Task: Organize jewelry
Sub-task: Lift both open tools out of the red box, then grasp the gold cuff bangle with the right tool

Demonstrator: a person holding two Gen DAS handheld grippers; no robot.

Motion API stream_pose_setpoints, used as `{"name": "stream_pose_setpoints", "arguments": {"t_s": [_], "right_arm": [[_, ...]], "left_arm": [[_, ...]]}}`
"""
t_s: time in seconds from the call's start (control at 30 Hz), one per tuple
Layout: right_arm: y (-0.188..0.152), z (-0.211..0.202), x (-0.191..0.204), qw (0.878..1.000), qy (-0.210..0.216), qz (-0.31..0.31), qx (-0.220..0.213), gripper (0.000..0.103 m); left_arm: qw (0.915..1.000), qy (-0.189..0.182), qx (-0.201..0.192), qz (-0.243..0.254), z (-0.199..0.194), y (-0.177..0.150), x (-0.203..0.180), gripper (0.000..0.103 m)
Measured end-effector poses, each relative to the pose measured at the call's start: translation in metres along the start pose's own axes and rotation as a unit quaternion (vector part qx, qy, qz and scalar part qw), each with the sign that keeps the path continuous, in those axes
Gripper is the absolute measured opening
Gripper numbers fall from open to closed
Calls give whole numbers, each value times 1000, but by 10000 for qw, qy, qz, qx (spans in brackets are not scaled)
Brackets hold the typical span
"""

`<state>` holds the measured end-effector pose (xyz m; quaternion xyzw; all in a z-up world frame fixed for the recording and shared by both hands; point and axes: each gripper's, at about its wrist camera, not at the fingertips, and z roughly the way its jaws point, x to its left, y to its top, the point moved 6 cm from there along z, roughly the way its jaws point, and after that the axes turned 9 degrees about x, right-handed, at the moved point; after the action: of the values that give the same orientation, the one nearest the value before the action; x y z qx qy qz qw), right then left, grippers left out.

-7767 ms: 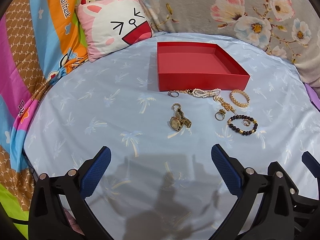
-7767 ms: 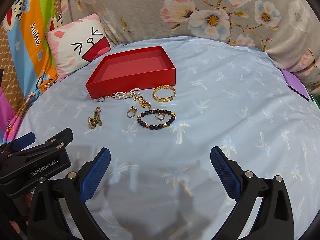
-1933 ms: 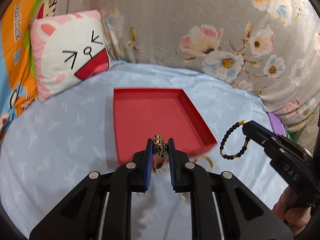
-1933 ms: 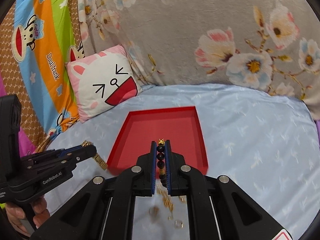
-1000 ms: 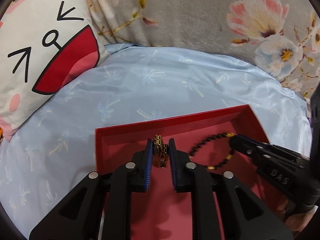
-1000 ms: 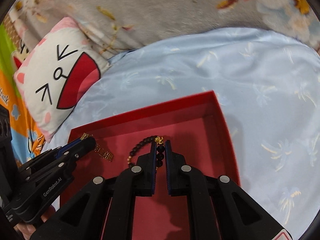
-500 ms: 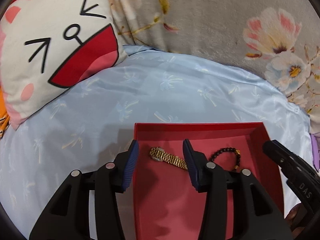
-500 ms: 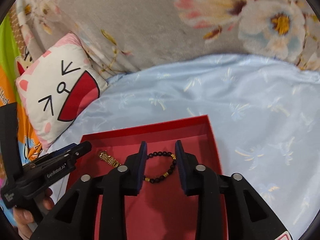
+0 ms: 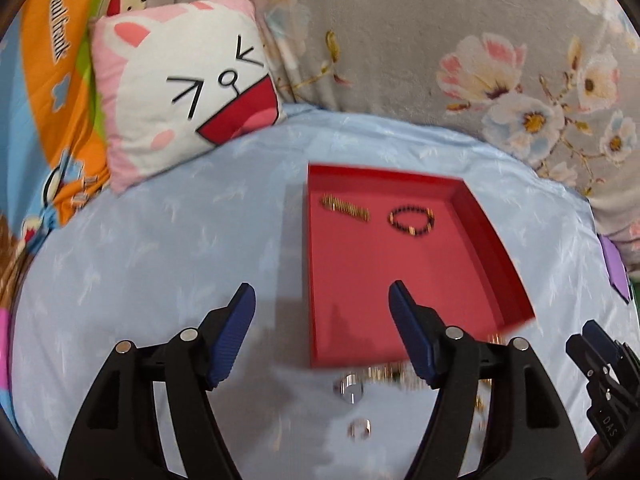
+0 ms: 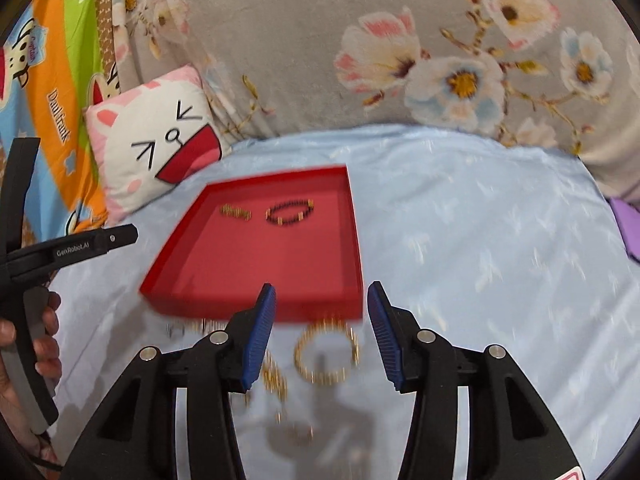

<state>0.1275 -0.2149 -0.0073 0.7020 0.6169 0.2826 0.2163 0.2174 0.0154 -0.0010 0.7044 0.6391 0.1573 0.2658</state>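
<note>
In the left wrist view, the left gripper [image 9: 322,330] is being held wide apart and empty over the near left corner of the red tray [image 9: 492,240], in whose far end a gold watch [image 9: 346,208] and a beaded bracelet [image 9: 411,221] are lying. In the right wrist view, the right gripper [image 10: 322,332] is likewise being held spread and empty above a gold bangle [image 10: 326,350] lying just before the tray's near wall.
</note>
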Motion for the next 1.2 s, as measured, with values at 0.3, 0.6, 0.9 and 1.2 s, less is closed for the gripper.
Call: {"name": "stream_pose_setpoints", "arguments": {"t_s": [0.3,0.6,0.9,1.2], "right_arm": [[-91,-11,-18,9978,-24,204,626,47],[-83,25,-15,9961,52,230,852,57],[-50,78,-4,9944,-127,-136,1039,65],[-42,95,-2,9938,-154,-216,1084,61]], "left_arm": [[9985,71,546,-1,9,-99,-7,67],[9971,63,749,-124,22,-119,-8,67],[9966,86,790,-212,28,-118,1,67],[9962,34,829,-271,31,-117,8,67]]}}
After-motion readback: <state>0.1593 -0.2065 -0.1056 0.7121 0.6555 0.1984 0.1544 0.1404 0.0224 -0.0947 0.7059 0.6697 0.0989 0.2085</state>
